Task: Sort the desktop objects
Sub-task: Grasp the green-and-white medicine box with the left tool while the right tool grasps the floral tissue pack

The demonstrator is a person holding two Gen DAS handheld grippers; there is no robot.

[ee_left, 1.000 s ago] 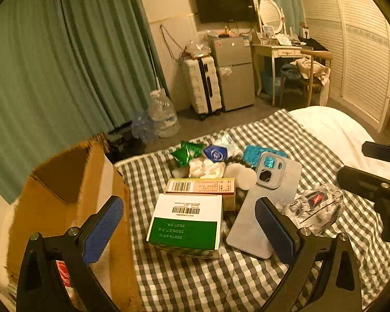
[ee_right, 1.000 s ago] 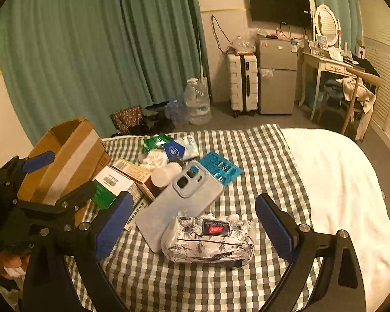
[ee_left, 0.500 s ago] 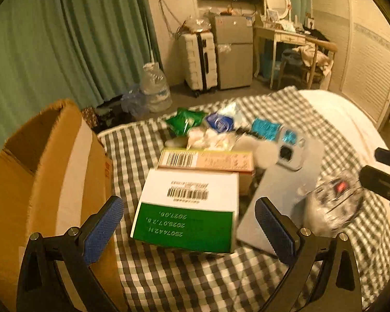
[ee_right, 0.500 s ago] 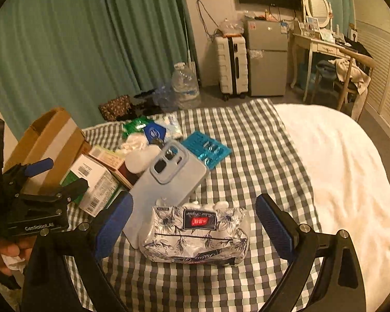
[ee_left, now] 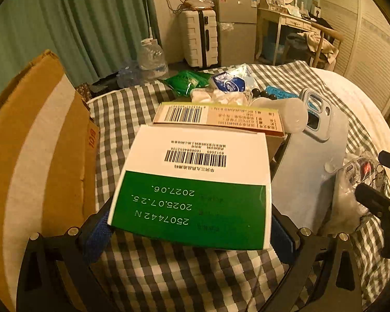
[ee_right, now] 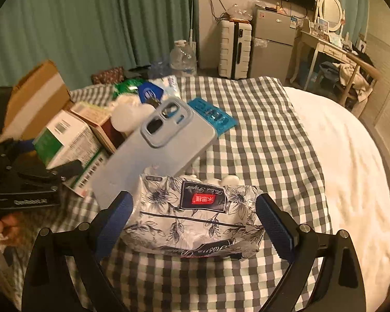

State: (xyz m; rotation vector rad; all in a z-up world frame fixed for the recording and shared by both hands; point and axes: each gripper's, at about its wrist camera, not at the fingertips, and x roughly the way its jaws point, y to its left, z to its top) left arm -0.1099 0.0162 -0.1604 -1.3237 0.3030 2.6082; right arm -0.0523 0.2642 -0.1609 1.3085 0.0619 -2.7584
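Sorting has barely begun on the bed (ee_right: 286, 135), where a checked cloth carries nearly the whole pile. The left hand-held gripper (ee_left: 189, 234) stands spread around the near end of a green-and-white carton (ee_left: 192, 182), its blue pads at either side of the box; whether they press on it yet cannot be told, and the carton appears to rest on the cloth. The right hand-held gripper (ee_right: 195, 223) likewise brackets a floral tissue pack (ee_right: 195, 215) near the bed's front edge, jaws wide and not clamped.

Between the two lies a pale grey phone case (ee_right: 158, 150), its upper end propped on the heap. Beyond it, a second carton with a barcode (ee_left: 218, 117), a round white lid (ee_left: 286, 114), a teal blister pack (ee_right: 213, 117) and green (ee_left: 187, 80) and blue sachets (ee_left: 231, 83) crowd toward the far edge of the cloth.

A cardboard box (ee_left: 39, 156) stands open at the bed's left edge, likely the destination; its inside is hidden from both views. Judging by the layout, nothing has visibly been put away, and every item remains to be lifted and placed, the carton and tissue pack seemingly first.
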